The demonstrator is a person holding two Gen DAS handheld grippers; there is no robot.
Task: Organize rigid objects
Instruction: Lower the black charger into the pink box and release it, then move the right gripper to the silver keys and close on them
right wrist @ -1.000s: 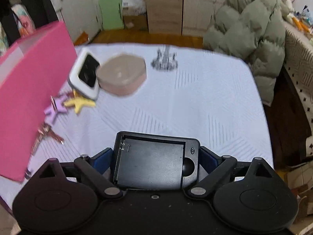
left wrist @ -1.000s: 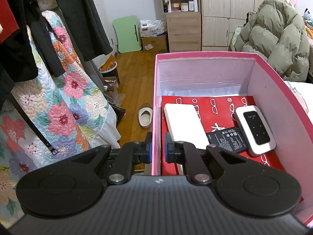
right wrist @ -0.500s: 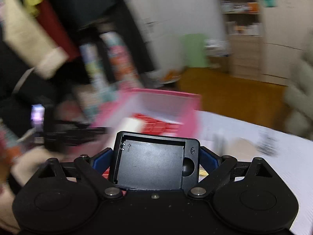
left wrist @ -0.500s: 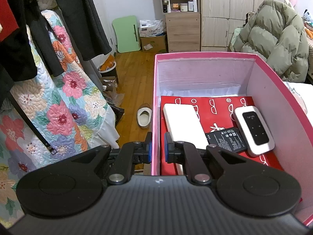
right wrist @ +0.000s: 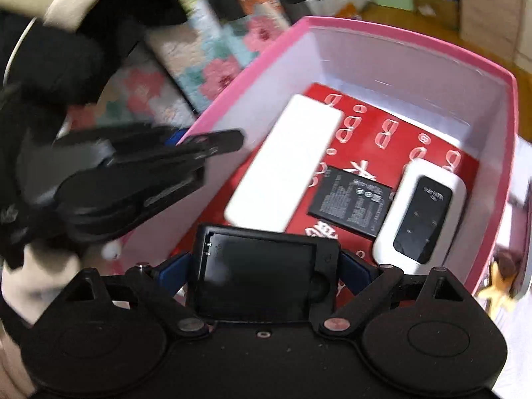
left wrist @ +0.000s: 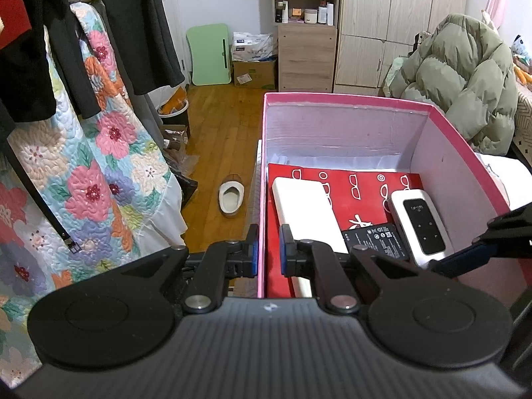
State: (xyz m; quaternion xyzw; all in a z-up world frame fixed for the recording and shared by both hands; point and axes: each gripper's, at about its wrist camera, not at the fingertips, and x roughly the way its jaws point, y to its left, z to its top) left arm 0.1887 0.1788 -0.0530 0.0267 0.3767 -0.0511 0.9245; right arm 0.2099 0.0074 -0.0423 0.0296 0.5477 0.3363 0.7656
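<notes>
A pink box holds a red card, a white power bank, a black battery and a white pocket router. My left gripper is shut on the box's left wall. In the right wrist view my right gripper is shut on a black battery-compartment shell, above the near end of the pink box. Beyond the shell lie the power bank, battery and router. My left gripper shows at the box's left rim. A right gripper finger enters from the right.
A floral quilt and dark hanging clothes stand left of the box. A slipper lies on the wooden floor. A green puffer jacket is piled at the back right. A yellow star-shaped thing lies outside the box's right wall.
My right gripper has swung left from over the white bed to above the pink box, still holding the black shell. The left gripper has stayed on the box wall.
</notes>
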